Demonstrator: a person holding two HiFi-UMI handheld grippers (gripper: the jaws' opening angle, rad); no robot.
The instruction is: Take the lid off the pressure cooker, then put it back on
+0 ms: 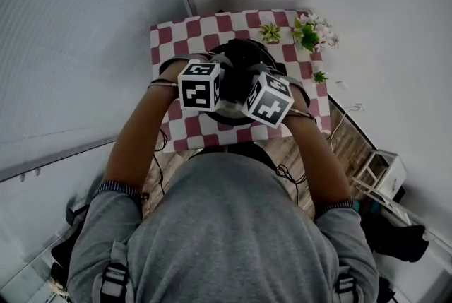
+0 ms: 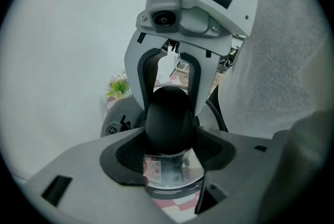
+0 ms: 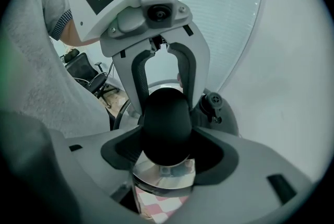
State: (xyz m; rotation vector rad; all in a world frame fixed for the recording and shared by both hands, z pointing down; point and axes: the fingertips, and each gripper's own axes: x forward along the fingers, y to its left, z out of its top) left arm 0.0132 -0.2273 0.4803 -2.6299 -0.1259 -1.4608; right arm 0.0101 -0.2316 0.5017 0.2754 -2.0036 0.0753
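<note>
My left tool (image 2: 171,133) is pinched on the black handle (image 2: 167,108) of the pressure cooker, its pads pressing the handle's sides. That handle is rounded and glossy. My worry here is that the pads ride up the curve and slip off if I pull before the lid is unlocked.

In the middle, the cooker stands on the checked desk (image 1: 191,33). Its dark lid (image 1: 241,54) sits on the steel body (image 2: 172,173) and is, by my reading, not yet off. I cannot tell whether the handle belongs to the lid or to the pot. If it is the pot's, or if my two tools turn unevenly, the whole cooker could skid on the cloth. It would go toward the small plants (image 1: 311,32) at the far right corner, or toward the near edge. The valve (image 2: 112,126) stands just beside the grip and could get knocked.

My right tool (image 3: 168,137) is clamped, as far as I can judge, on the same handle from the opposite side, facing the left one. They sit so close that the marker cubes could bump and spoil the hold.

My left forearm (image 1: 138,132) reaches forward and angles inward, and my right forearm (image 1: 319,153) mirrors it. Both wrists are bent so the tools point steeply down. They meet over the near side of the cooker.
</note>
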